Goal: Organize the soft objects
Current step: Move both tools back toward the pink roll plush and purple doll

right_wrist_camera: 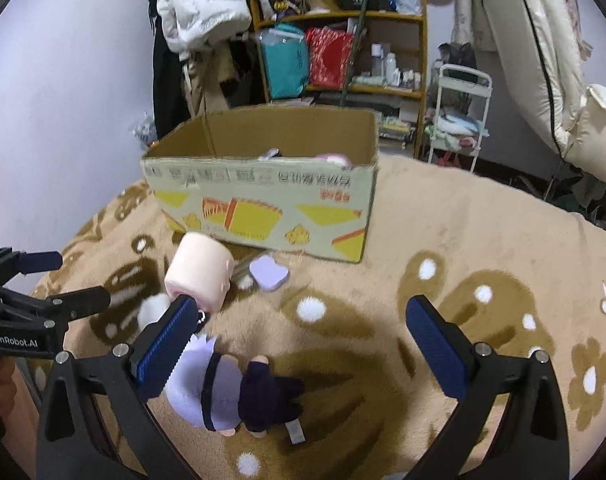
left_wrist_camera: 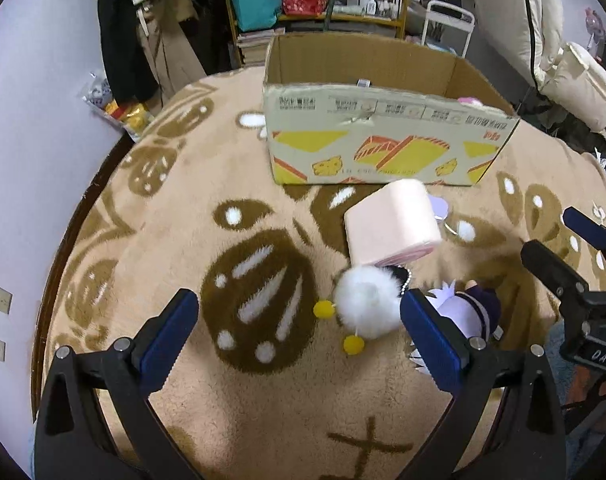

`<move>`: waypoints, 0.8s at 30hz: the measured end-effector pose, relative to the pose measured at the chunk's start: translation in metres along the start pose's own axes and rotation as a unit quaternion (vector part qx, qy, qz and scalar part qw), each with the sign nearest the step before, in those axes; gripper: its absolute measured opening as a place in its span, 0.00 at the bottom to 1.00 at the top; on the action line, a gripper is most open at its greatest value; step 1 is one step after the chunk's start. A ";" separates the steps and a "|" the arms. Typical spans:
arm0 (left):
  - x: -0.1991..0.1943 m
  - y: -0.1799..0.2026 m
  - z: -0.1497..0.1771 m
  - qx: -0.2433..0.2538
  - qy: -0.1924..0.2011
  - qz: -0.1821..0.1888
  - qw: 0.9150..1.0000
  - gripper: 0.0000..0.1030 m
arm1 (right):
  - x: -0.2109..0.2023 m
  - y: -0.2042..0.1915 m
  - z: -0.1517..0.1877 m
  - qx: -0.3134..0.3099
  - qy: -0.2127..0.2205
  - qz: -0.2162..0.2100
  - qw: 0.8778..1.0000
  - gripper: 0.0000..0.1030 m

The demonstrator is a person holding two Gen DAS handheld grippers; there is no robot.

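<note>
An open cardboard box (left_wrist_camera: 383, 136) (right_wrist_camera: 263, 204) stands on the tan blanket, with something pink showing inside at its right end. In front of it lie a pink cube-shaped plush (left_wrist_camera: 391, 224) (right_wrist_camera: 201, 276), a white fluffy pompom (left_wrist_camera: 365, 308) with yellow balls, a small lilac toast-shaped plush (right_wrist_camera: 268, 273), and a doll with pale lilac hair and dark clothes (right_wrist_camera: 231, 388) (left_wrist_camera: 475, 312). My left gripper (left_wrist_camera: 299, 336) is open, just left of the pompom. My right gripper (right_wrist_camera: 303, 348) is open above the doll, which lies by its left finger.
The tan patterned blanket (left_wrist_camera: 207, 200) (right_wrist_camera: 463, 248) covers the surface. Behind the box stand a yellow shelf (right_wrist_camera: 343, 40) with bags and bottles, hanging coats, and a white cart (right_wrist_camera: 459, 120). A bag of snacks (left_wrist_camera: 119, 108) lies at the blanket's far left edge.
</note>
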State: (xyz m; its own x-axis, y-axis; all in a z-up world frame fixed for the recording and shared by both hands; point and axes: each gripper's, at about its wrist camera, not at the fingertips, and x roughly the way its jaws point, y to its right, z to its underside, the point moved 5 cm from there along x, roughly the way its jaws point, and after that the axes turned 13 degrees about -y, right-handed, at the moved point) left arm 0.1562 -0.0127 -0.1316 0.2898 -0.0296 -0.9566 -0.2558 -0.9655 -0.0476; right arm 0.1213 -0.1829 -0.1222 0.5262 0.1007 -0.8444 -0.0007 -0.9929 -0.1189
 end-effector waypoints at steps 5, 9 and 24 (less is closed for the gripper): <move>0.013 -0.001 -0.002 -0.002 -0.019 0.006 1.000 0.97 | 0.015 -0.005 0.003 -0.012 -0.023 -0.004 1.000 1.00; 0.019 0.000 -0.005 0.001 -0.026 0.009 1.000 0.97 | 0.024 -0.009 0.004 -0.020 -0.039 -0.005 0.999 1.00; 0.026 0.008 -0.011 0.007 -0.042 0.044 0.998 0.97 | 0.030 -0.011 0.005 -0.020 -0.054 -0.019 0.998 1.00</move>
State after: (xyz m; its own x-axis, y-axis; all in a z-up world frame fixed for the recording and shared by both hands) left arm 0.1721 -0.0243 -0.1536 0.1881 -0.0928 -0.9778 -0.2908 -0.9562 0.0348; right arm 0.1323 -0.1686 -0.1486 0.4309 0.1426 -0.8911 0.0530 -0.9897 -0.1327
